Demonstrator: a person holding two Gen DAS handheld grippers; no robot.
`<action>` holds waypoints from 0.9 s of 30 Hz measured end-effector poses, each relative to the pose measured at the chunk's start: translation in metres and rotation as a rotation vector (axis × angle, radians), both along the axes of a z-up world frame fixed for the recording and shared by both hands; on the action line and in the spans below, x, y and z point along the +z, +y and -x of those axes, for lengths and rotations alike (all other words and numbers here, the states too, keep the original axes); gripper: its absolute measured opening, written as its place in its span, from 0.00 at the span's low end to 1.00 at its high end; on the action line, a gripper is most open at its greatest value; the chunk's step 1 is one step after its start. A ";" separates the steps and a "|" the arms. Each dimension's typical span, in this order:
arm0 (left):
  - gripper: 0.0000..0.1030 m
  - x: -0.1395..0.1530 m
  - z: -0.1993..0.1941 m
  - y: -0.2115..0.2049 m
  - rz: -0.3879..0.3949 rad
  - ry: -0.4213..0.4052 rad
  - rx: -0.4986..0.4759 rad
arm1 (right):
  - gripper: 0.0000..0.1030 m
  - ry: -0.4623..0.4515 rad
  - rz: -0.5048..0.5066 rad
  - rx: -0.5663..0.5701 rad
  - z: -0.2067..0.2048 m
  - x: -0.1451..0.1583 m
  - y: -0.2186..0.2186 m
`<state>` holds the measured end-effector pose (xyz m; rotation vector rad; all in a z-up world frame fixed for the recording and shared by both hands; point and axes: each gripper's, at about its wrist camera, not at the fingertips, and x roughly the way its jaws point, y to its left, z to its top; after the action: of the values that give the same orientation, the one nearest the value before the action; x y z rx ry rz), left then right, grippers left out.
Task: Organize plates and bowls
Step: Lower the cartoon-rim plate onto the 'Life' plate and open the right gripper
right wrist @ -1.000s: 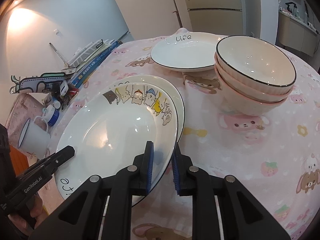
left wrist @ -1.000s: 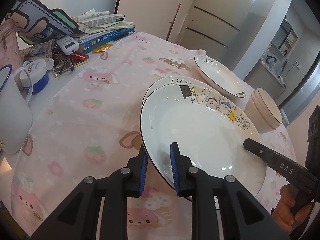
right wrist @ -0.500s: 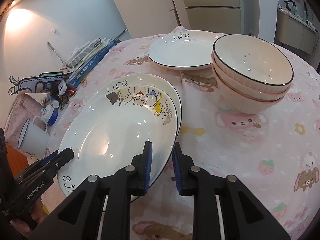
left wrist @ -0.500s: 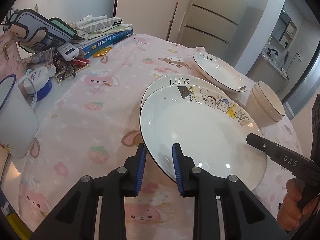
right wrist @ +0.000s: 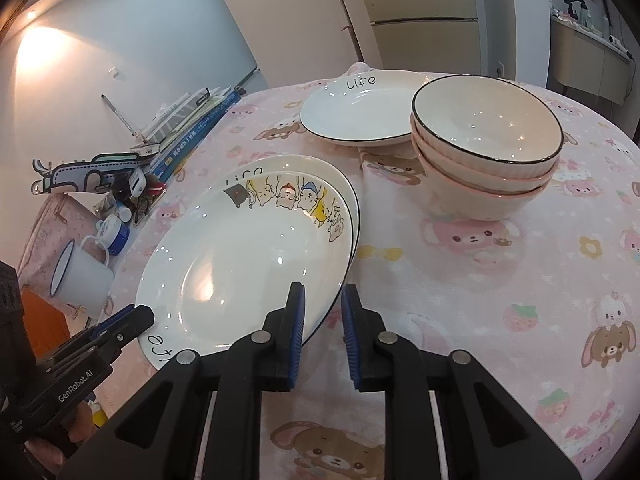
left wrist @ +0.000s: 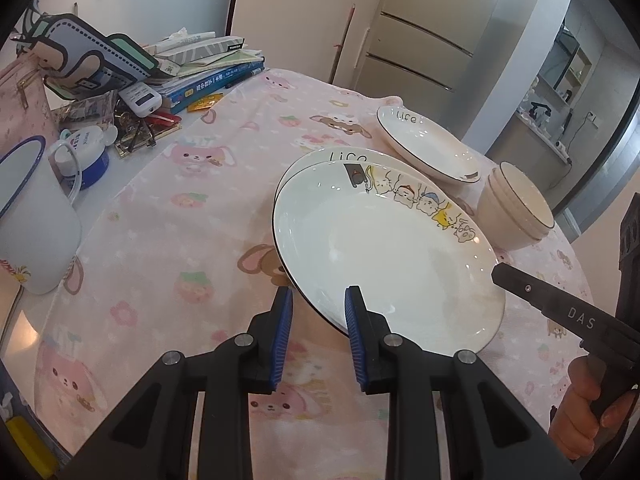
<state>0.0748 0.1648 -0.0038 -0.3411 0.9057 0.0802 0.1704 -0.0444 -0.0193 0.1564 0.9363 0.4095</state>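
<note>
Left claw [left wrist: 320, 308] hangs slightly open around the cat plate's [left wrist: 380, 248] rim, not pinching. The plate sits on another plate [left wrist: 320, 155]. Right claw [right wrist: 322, 308] straddles the opposite rim, jaws just closing, gap showing. Bowls [right wrist: 480, 168] stacked rightmost.

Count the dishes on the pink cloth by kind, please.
Plates: 3 (cartoon plate, plate under it, far "Life" plate)
Bowls: 3, stacked
Total: 6
</note>
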 end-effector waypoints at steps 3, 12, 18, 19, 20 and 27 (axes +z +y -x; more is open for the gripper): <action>0.26 0.001 0.001 -0.002 0.000 0.000 -0.004 | 0.08 -0.021 0.003 -0.003 0.004 0.005 -0.001; 0.25 -0.003 -0.005 0.005 0.015 0.010 0.008 | 0.05 -0.011 0.002 0.017 -0.004 0.004 0.010; 0.27 -0.002 -0.001 0.010 0.040 0.005 0.022 | 0.10 -0.043 0.028 -0.061 0.002 0.006 -0.006; 0.29 -0.003 -0.002 0.011 0.043 0.008 0.024 | 0.10 -0.024 0.015 -0.051 0.000 0.003 -0.007; 0.29 -0.004 -0.003 0.010 0.049 0.010 0.025 | 0.10 -0.017 -0.005 -0.050 -0.001 0.001 -0.009; 0.26 -0.007 -0.011 -0.001 0.011 0.021 0.008 | 0.12 0.018 -0.036 -0.010 -0.009 -0.003 -0.004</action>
<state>0.0861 0.1640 -0.0113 -0.3550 0.9263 0.0864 0.1797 -0.0484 -0.0225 0.1979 0.9453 0.4164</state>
